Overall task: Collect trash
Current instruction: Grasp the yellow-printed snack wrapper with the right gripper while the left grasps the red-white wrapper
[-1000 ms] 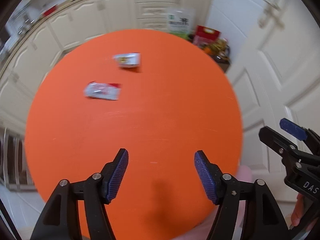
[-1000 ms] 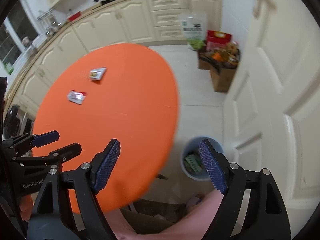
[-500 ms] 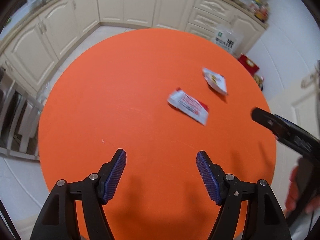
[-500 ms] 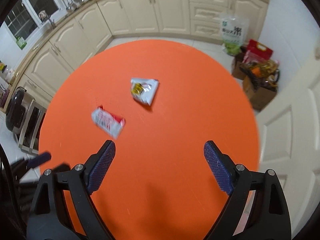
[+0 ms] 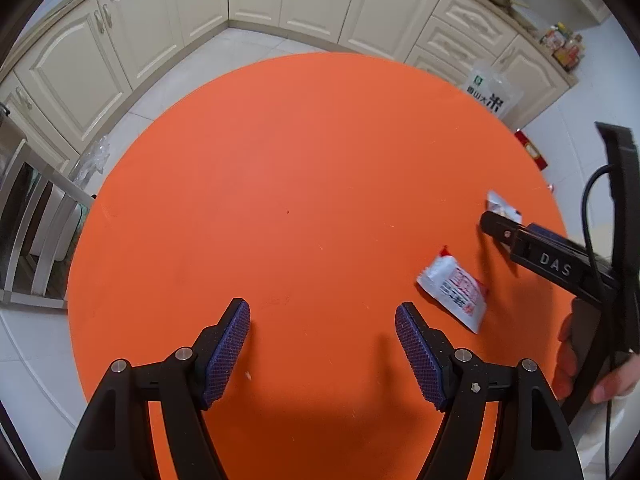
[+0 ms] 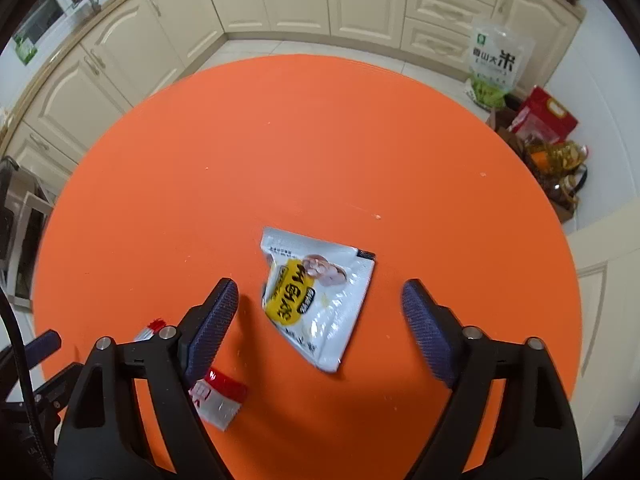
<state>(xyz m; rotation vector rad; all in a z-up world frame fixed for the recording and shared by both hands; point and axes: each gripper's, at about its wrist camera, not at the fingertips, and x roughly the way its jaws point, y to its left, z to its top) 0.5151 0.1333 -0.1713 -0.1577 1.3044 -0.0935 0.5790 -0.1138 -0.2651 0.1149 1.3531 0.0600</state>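
Right gripper (image 6: 320, 312) spread above yellow wrapper (image 6: 316, 296).

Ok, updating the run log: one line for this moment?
right gripper: open over yellow-and-white wrapper | left gripper: open, empty | red-and-white wrapper: on table

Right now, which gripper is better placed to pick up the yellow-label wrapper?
Right. The right gripper is open with the yellow-label wrapper lying between its jaws. The left gripper is open over bare orange table.

Each hand-held gripper (image 5: 323, 344) is black; blue textured pads (image 5: 226, 346), silver screws, white "DAS" lettering.
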